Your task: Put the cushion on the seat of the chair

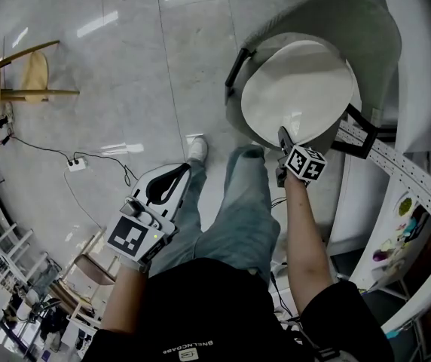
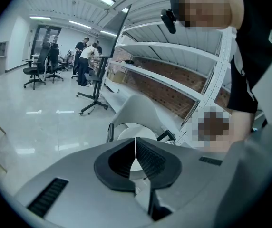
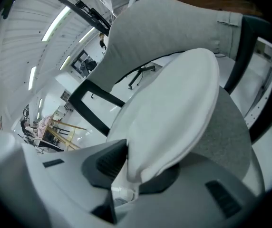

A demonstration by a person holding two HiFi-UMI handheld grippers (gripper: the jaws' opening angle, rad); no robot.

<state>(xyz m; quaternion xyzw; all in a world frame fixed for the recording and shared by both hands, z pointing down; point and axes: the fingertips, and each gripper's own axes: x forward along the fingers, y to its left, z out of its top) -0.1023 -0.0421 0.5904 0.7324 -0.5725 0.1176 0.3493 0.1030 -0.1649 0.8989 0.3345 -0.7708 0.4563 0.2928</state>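
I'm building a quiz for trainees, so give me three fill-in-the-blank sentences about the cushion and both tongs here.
The right tongs pinch the round white cushion by its ____.
The cushion is above the seat of the grey ____.
The left tongs are shut and hold ____.
Missing words: edge; chair; nothing.

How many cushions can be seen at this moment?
1. The white cushion lies over the seat of the grey chair, its near edge held in the right tongs. No other shows, though the background is too small to rule one out.
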